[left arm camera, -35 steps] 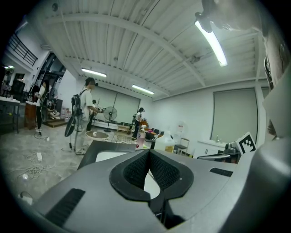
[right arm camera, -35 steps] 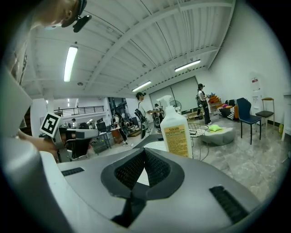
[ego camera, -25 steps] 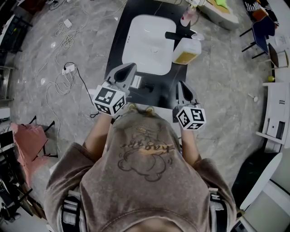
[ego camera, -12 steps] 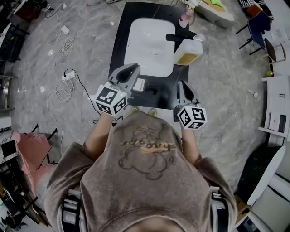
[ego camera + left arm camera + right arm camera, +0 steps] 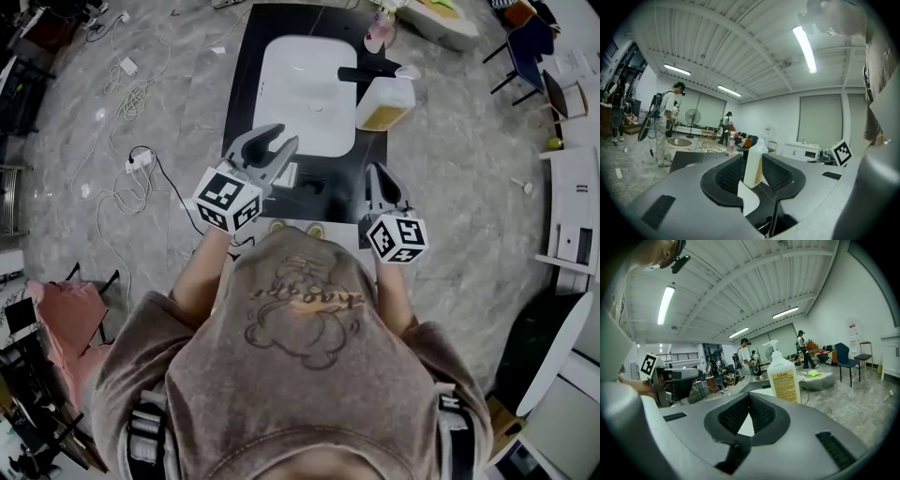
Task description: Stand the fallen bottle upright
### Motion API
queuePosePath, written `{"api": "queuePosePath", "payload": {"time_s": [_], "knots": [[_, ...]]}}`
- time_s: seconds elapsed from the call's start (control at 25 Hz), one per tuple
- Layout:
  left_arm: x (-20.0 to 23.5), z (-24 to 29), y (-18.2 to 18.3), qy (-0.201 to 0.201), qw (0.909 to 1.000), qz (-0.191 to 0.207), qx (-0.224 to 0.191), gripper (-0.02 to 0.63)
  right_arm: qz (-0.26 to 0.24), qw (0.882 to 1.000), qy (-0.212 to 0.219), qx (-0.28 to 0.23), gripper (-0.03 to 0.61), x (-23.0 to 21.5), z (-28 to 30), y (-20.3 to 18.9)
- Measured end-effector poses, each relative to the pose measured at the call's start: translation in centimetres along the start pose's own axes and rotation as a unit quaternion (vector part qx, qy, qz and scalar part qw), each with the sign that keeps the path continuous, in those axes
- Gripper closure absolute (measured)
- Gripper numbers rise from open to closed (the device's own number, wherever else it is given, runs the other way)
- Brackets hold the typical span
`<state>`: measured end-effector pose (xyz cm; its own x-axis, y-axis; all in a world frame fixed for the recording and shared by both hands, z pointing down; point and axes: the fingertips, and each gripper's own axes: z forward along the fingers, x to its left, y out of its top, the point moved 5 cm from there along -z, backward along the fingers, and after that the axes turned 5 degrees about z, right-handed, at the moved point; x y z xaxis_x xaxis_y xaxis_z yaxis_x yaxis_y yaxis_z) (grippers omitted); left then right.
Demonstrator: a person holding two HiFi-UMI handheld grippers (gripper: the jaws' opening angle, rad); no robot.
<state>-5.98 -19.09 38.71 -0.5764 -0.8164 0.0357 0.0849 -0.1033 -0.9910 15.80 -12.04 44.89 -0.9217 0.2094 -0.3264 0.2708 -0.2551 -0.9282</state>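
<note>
A white pump bottle (image 5: 386, 101) with yellowish liquid stands upright on the black counter (image 5: 246, 66), right of the sink and beside the faucet. In the right gripper view the bottle (image 5: 784, 378) shows upright, just right of the jaw tips and well beyond them. In the left gripper view the bottle (image 5: 754, 164) appears far off through the gap between the jaws. My left gripper (image 5: 273, 142) hovers over the counter's near edge; its jaws are opening, with nothing between them. My right gripper (image 5: 378, 172) hangs near the counter's front right, shut and empty.
A white sink basin (image 5: 305, 84) fills the counter's middle, with a black faucet (image 5: 366, 73) at its right. A pink bottle (image 5: 378, 37) stands at the far end. A small white card (image 5: 289, 173) lies near the front edge. Cables (image 5: 131, 159) trail on the floor at left.
The left gripper's jaws, shut in both earlier frames, now stand apart. The right gripper and the bottle have stayed where they were.
</note>
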Motion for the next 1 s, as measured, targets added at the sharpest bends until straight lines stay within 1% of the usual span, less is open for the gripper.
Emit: {"api": "queuePosePath", "payload": {"time_s": [0.16,0.32,0.44,0.52,0.6,0.76,0.84,1.0], "knots": [[-0.5,0.7,0.0,-0.022,0.9996,0.016,0.011,0.46,0.002,1.0,-0.003,0.0,0.578,-0.3,-0.2,0.0],[-1.1,1.6,-0.2,-0.05,0.9978,0.033,0.029,0.386,0.004,1.0,-0.005,0.002,0.578,-0.6,-0.4,-0.2],[-1.7,2.5,-0.8,-0.08,0.994,0.049,0.055,0.32,0.006,1.0,-0.007,0.003,0.578,-0.7,-0.5,-0.3],[-2.3,3.3,-1.5,-0.11,0.9887,0.062,0.08,0.293,0.008,1.0,-0.008,0.004,0.578,-0.8,-0.6,-0.4],[-2.9,4.1,-2.5,-0.146,0.9799,0.078,0.112,0.276,0.009,1.0,-0.01,0.005,0.578,-0.9,-0.7,-0.5],[-4.2,5.2,-4.6,-0.212,0.9538,0.118,0.177,0.275,0.009,1.0,-0.015,0.005,0.578,-1.1,-1.1,-0.6],[-4.6,5.6,-5.5,-0.232,0.9428,0.133,0.199,0.275,0.01,1.0,-0.019,0.004,0.578,-1.3,-1.3,-0.6],[-5.2,6.5,-7.2,-0.259,0.9217,0.164,0.237,0.275,0.013,1.0,-0.025,0.004,0.578,-1.5,-1.7,-0.8]]}}
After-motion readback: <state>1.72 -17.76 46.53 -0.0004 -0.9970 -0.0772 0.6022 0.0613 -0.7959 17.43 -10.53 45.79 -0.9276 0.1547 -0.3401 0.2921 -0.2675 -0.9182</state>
